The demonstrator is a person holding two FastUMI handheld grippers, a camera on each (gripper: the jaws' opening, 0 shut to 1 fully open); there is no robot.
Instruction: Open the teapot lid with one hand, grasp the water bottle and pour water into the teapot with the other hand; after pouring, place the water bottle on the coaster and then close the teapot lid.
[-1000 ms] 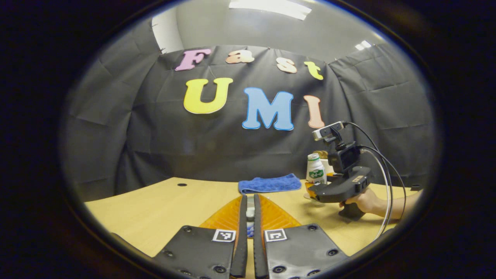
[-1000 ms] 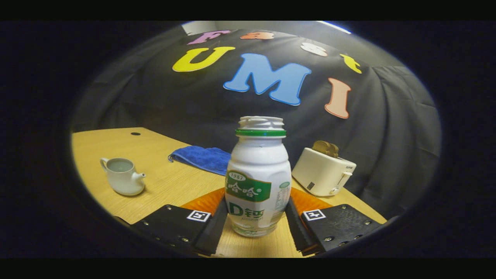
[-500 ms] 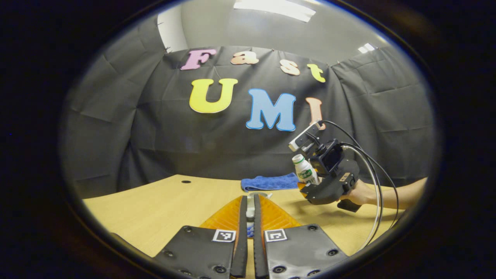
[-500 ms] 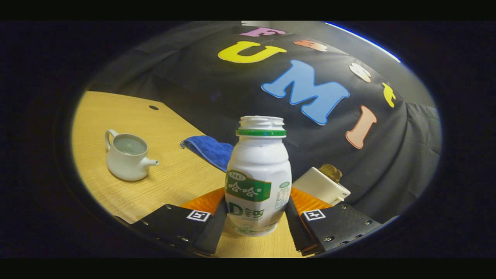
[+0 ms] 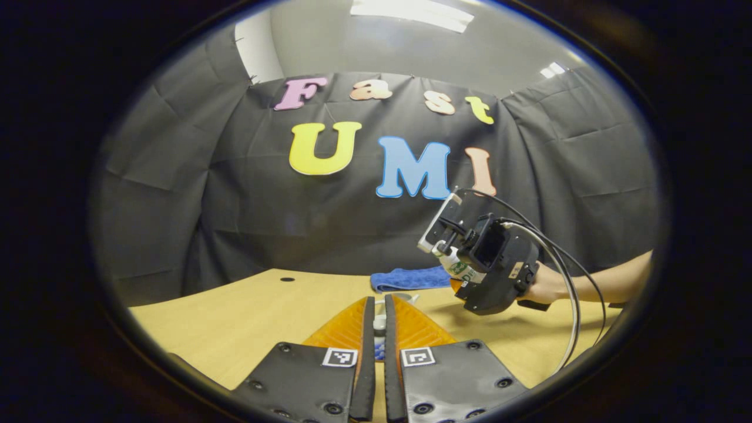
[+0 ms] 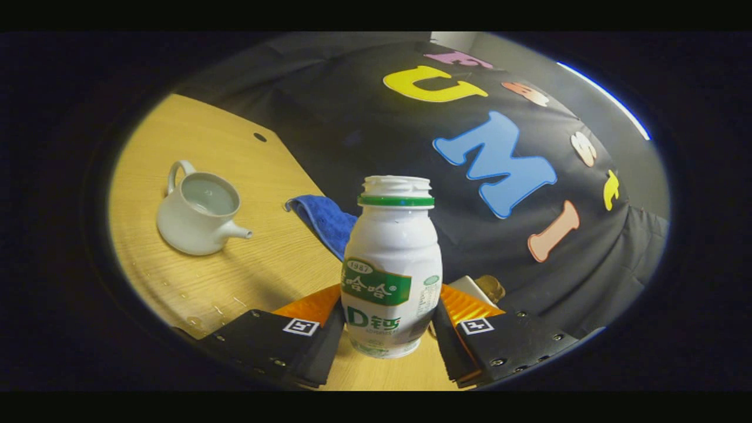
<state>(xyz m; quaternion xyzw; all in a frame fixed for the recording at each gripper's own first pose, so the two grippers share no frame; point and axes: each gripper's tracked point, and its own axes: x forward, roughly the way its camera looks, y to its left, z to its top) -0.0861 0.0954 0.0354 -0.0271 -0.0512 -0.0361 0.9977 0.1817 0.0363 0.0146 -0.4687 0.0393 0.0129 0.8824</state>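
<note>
Bottle (image 6: 392, 267) tilted further; lidless teapot (image 6: 200, 207) holds water.

The bottle (image 6: 392, 267) is smooth glossy plastic, the teapot (image 6: 197, 208) glazed ceramic, the towel (image 6: 326, 218) nubby cloth, and the counter (image 6: 194, 147) matt light wood grain.

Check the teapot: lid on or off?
Off. The teapot shows an open mouth with its pale inside visible; no lid sits on it.

teapot (image 6: 197, 214) left of towel (image 6: 326, 218), on table (image 6: 264, 264)
</note>
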